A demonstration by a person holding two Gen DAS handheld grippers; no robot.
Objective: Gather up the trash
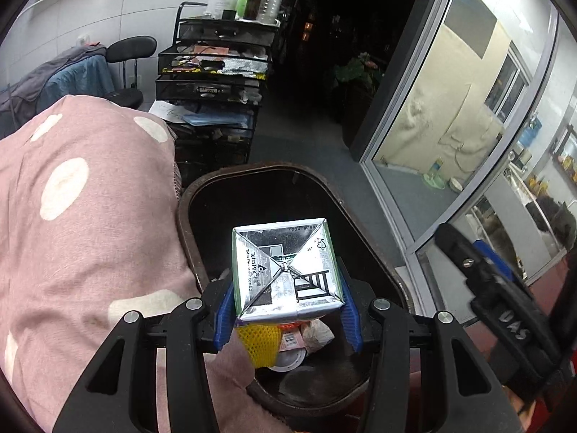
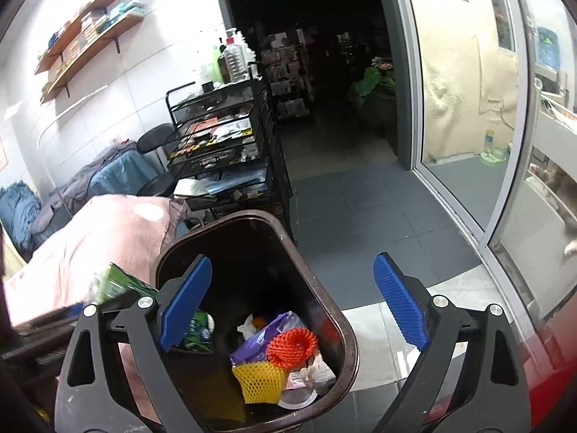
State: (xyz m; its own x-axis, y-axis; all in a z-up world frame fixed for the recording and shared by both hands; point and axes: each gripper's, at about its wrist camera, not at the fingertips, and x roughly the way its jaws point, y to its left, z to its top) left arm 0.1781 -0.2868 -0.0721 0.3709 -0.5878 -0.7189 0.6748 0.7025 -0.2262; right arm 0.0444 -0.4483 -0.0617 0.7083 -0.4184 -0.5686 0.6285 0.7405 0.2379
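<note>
My left gripper [image 1: 286,299] is shut on a drink carton [image 1: 286,270], its silver folded base facing the camera, held over the open brown trash bin [image 1: 187,213]. The right wrist view shows the same green carton [image 2: 119,285] blurred at the bin's left rim [image 2: 160,252]. Inside the bin lie a yellow foam net [image 2: 258,380], an orange foam net [image 2: 292,346], a purple wrapper [image 2: 258,337] and crumpled paper [image 2: 319,370]. My right gripper [image 2: 294,303] is open and empty, above the bin mouth. Its black body [image 1: 505,310] shows at the right of the left wrist view.
A pink polka-dot cushion [image 1: 79,216] presses against the bin's left side. A black wire trolley [image 1: 212,83] with bottles on top stands behind. A glass sliding door [image 2: 465,108] is at the right. Grey floor tiles [image 2: 360,213] lie beyond the bin.
</note>
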